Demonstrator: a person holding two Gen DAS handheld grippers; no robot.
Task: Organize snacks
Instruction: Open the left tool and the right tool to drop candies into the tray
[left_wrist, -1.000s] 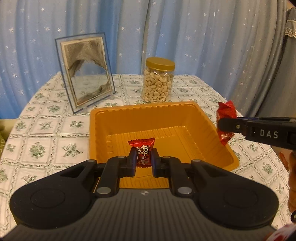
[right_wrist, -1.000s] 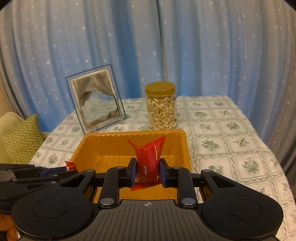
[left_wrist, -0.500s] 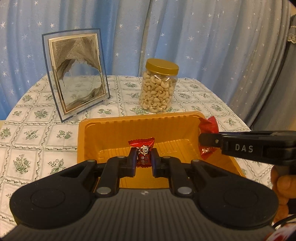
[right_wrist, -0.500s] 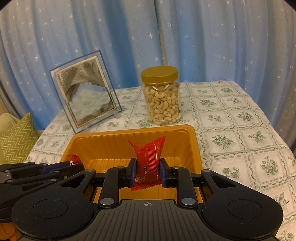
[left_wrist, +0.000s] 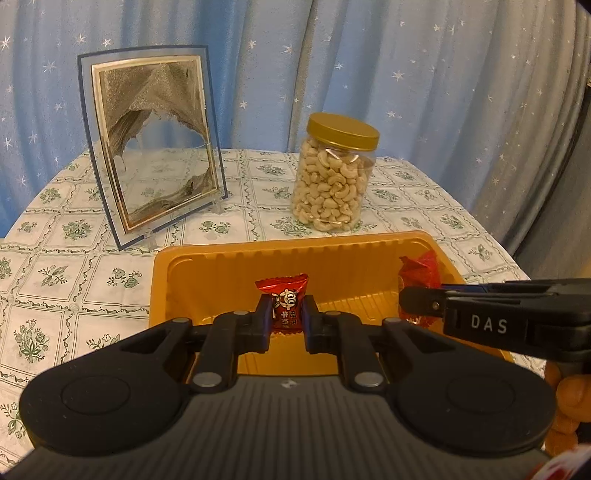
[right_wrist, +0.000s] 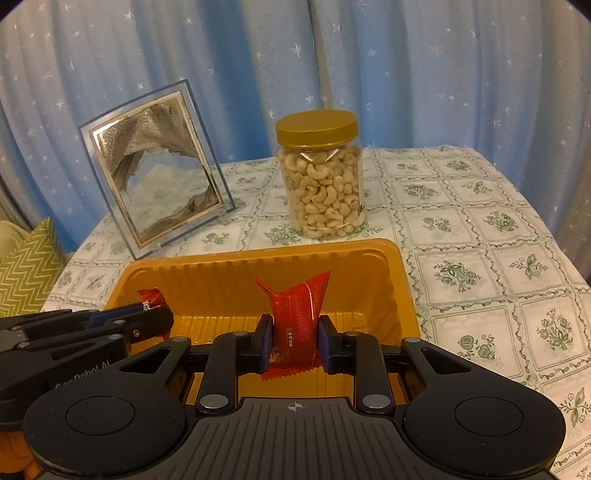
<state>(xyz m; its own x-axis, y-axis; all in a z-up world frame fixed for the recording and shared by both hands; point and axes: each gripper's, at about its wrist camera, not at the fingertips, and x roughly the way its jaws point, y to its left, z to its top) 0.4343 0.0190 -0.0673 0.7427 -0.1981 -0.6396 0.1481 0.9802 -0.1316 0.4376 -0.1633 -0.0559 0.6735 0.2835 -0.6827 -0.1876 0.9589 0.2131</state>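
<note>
In the left wrist view, my left gripper (left_wrist: 287, 320) is starting to ease its jaws apart, though the pads are still pinching a small red candy (left_wrist: 284, 306) with crinkled, twisted foil ends and a cartoon face printed on it. I am holding it over the near part of an orange plastic tray (left_wrist: 207, 266), a shallow rectangle with rounded corners, ribbed walls and a grooved floor. From the right, my right gripper (left_wrist: 413, 302) is reaching in over the tray's right side, clamped on a shiny red snack packet (left_wrist: 419, 271).

In the right wrist view, that gripper's jaws (right_wrist: 293, 343) are pressing on the packet (right_wrist: 295, 317), a glossy, finely ridged wrapper that is flaring wide at its top and has a serrated bottom seam. I am holding it above the tray's (right_wrist: 402, 280) near middle. My left gripper (right_wrist: 155, 317) is entering from the left, the candy's foil tip (right_wrist: 149, 295) showing at its end. Beyond the tray, on the floral-check tablecloth of the tabletop (right_wrist: 480, 236), a clear cylindrical jar of cashews (right_wrist: 321, 184) with a gold lid is standing upright, and a glass sand-art frame (right_wrist: 155, 177) is leaning to its left, before star-speckled blue curtains (right_wrist: 406, 74).
</note>
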